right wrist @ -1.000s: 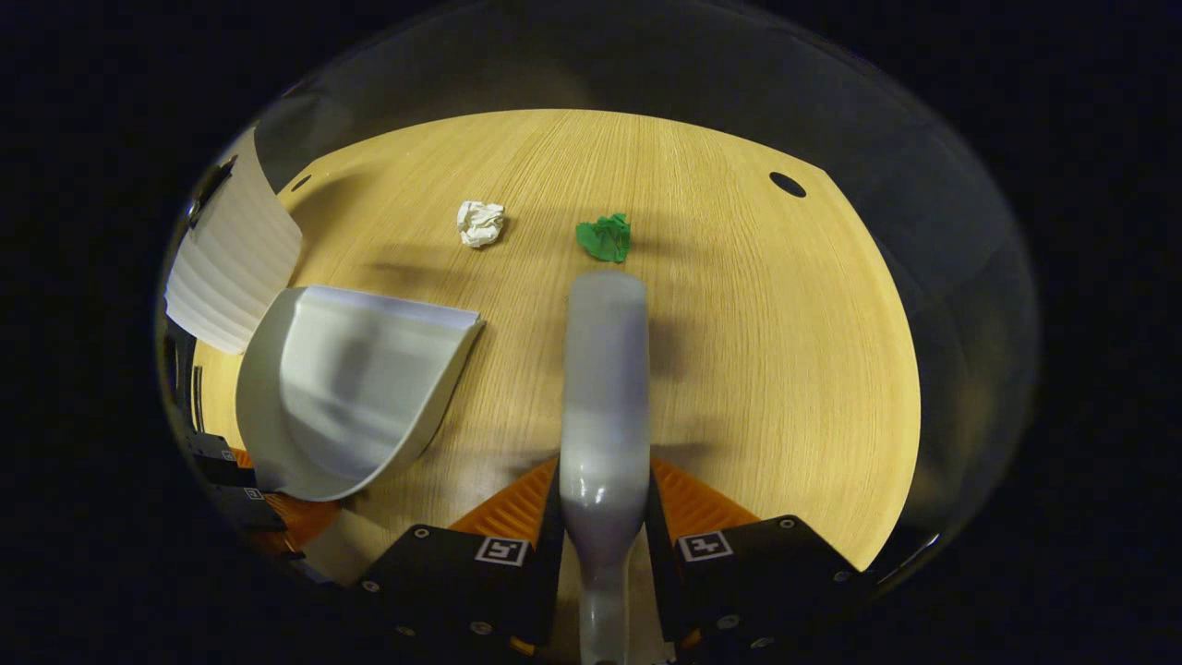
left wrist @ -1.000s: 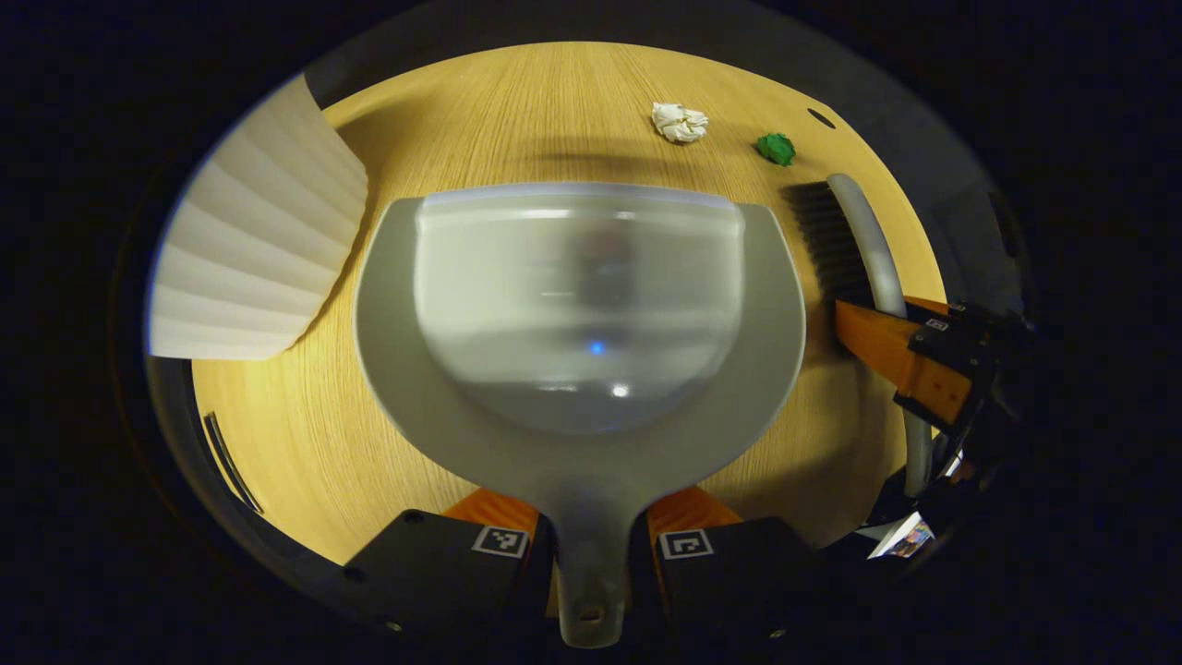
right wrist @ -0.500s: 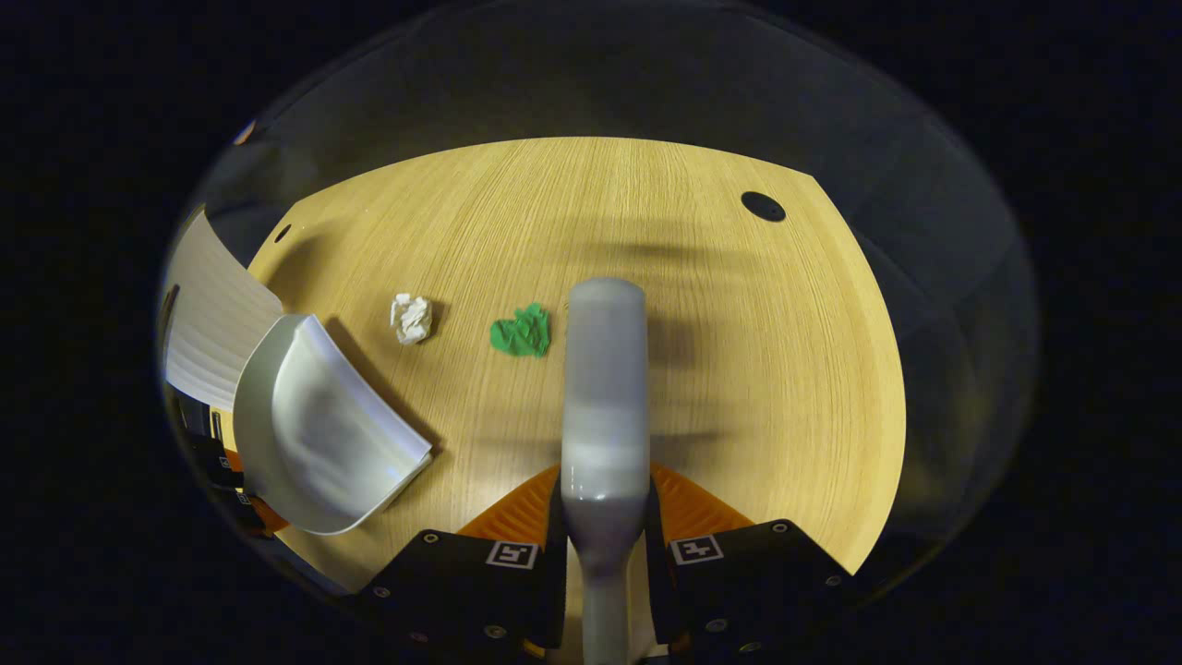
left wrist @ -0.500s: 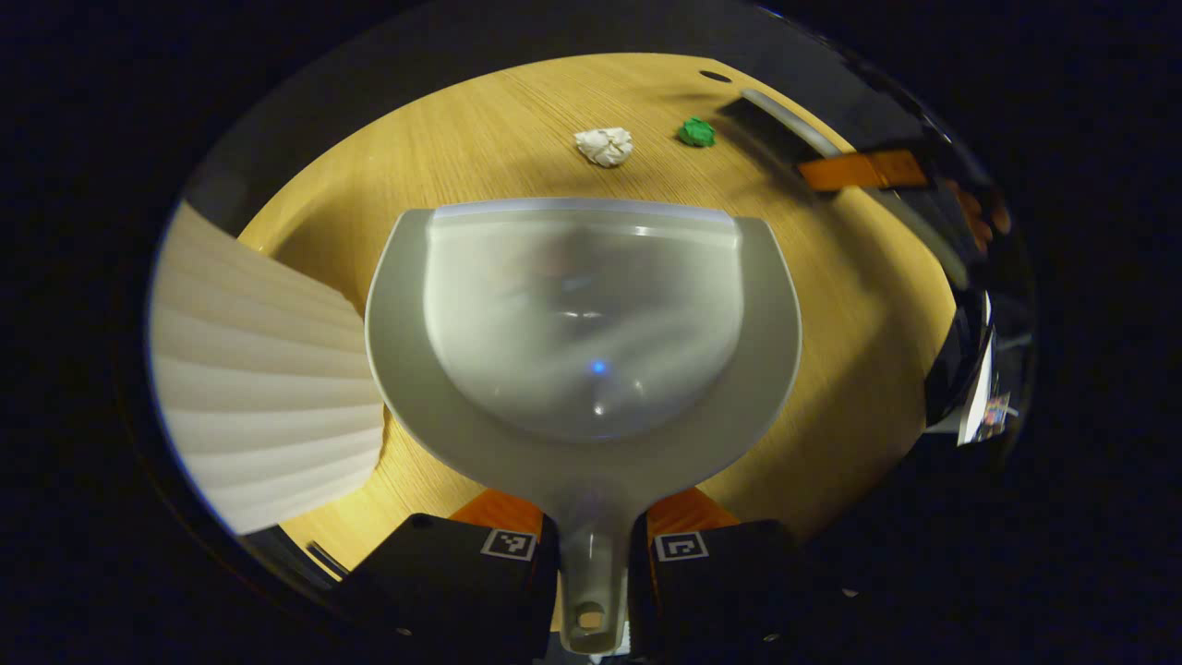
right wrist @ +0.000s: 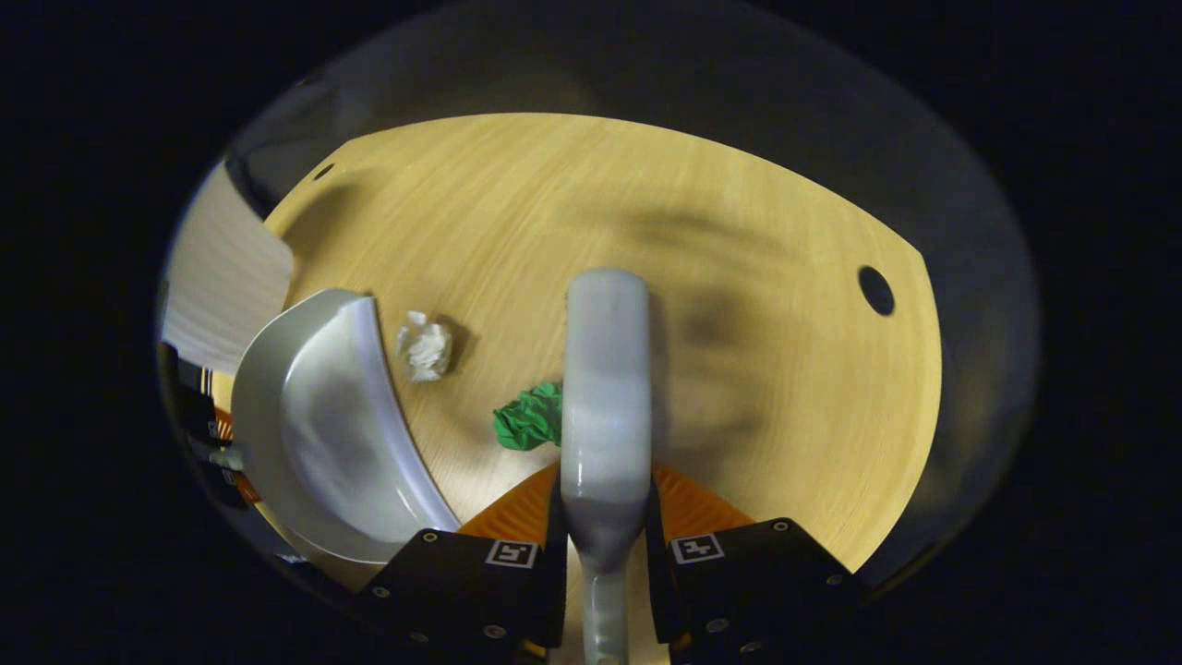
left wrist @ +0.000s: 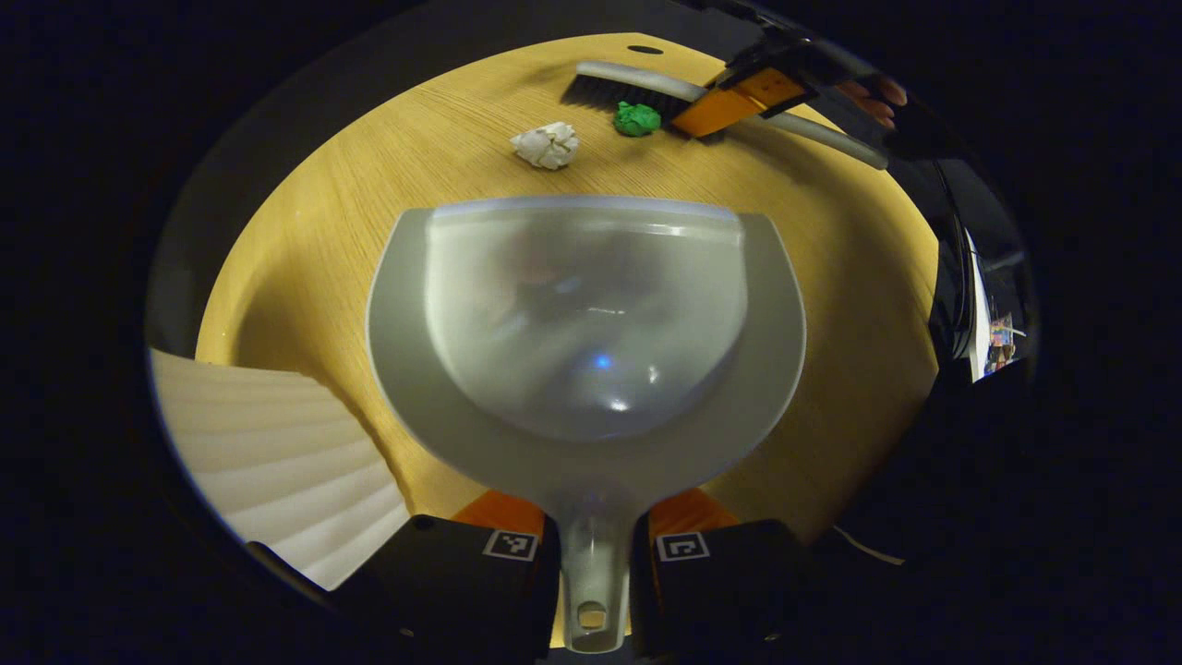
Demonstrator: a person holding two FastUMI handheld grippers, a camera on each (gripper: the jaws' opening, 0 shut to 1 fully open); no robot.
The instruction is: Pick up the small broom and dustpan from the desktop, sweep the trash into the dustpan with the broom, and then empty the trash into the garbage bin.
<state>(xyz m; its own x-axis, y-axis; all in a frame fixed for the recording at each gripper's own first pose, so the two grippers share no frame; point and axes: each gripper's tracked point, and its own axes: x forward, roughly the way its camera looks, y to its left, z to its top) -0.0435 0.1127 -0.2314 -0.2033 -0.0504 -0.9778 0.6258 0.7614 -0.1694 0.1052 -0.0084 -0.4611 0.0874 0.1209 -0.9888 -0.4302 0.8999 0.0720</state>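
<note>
On desk (right wrist: 517,203), L gripper (left wrist: 591,554) pinching dustpan (left wrist: 586,314) handle, R gripper (right wrist: 605,554) pinching broom (right wrist: 605,369), bristles by green scrap (right wrist: 528,420)

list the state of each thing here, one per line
dustpan: held by its handle, empty, mouth facing the trash
broom: held, bristles beside the green scrap
white paper ball: on the desk, unswept
green scrap: on the desk, against the bristles
left gripper: shut on dustpan
right gripper: shut on broom

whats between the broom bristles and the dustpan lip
Two scraps on bare desk: the green wad, right against the broom bristles, and the white wad, nearer the dustpan lip. The left gripper view shows it best.
</note>
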